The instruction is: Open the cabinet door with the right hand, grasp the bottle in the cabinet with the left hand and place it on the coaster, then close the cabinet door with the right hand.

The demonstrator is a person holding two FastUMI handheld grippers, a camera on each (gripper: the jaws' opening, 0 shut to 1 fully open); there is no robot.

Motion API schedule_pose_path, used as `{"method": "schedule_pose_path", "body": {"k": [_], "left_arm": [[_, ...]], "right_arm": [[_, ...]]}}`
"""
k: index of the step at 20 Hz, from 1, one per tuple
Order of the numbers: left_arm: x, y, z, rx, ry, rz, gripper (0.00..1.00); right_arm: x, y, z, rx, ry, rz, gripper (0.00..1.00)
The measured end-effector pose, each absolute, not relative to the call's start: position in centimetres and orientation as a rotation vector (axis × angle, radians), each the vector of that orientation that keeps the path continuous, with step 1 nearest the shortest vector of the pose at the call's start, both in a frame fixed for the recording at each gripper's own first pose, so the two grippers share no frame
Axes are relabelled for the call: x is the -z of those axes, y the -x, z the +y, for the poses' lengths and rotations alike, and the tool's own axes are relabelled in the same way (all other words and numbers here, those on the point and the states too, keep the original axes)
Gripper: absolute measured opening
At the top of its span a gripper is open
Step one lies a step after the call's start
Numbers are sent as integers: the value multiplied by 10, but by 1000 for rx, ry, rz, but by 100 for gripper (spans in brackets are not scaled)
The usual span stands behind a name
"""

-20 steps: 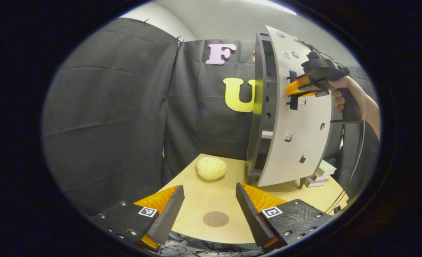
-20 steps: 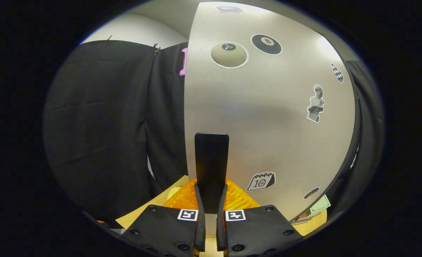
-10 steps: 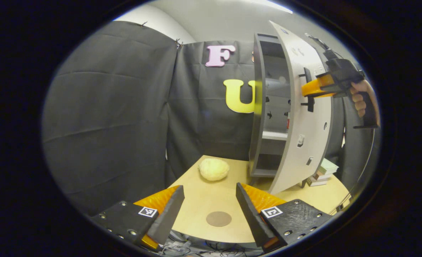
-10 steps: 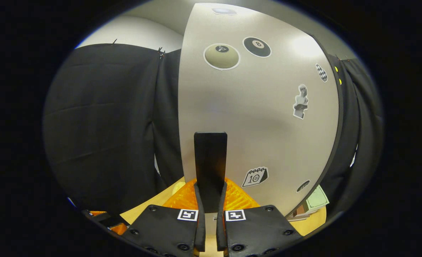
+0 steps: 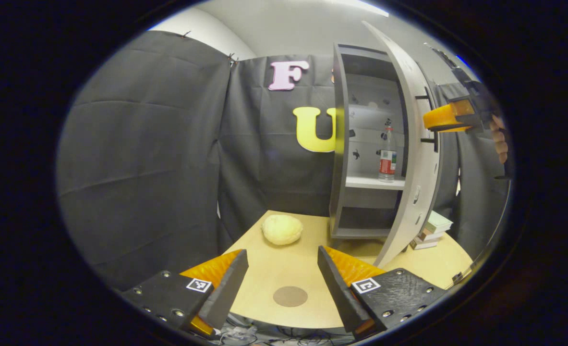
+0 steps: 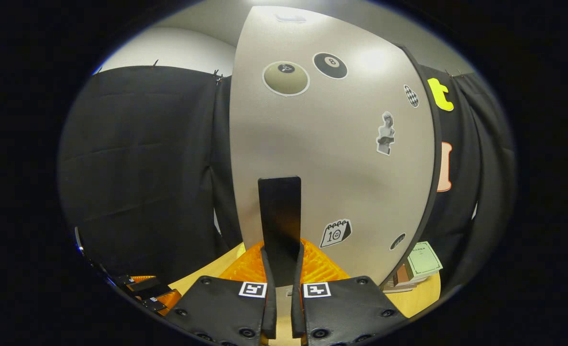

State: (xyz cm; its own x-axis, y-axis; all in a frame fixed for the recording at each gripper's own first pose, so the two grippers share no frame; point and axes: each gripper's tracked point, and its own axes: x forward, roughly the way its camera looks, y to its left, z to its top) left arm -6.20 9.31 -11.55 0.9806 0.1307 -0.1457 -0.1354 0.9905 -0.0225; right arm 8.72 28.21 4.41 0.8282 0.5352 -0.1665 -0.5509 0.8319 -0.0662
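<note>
We find the door (image 5: 411, 158) swung wider than a second ago, exposing the bottle (image 5: 387, 156) at centre right. Right gripper (image 6: 282, 269) stays clamped on the handle (image 6: 279, 216); left gripper (image 5: 281, 274) gapes empty above the coaster (image 5: 290, 296), so the reach comes next.

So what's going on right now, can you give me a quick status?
Right tool shut on door handle, cabinet door open. Left tool open, above coaster. Bottle upright on shelf, path clear.

the grey cabinet (image 5: 344, 144) stands upright at the far right of the surface (image 5: 284, 269), its pale, sticker-dotted door (image 6: 332, 158) swung wide open. inside, a clear bottle (image 5: 387, 156) with a red label stands upright on a shelf. a round brown coaster (image 5: 290, 296) lies flat at the near edge.
</note>
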Motion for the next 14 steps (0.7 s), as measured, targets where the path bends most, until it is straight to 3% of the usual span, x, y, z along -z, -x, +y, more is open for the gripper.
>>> {"method": "schedule_pose_path", "body": {"k": [14], "left_arm": [[111, 58, 74, 44, -10, 141, 90]], "right_arm": [[-42, -73, 244, -494, 19, 129, 13]]}}
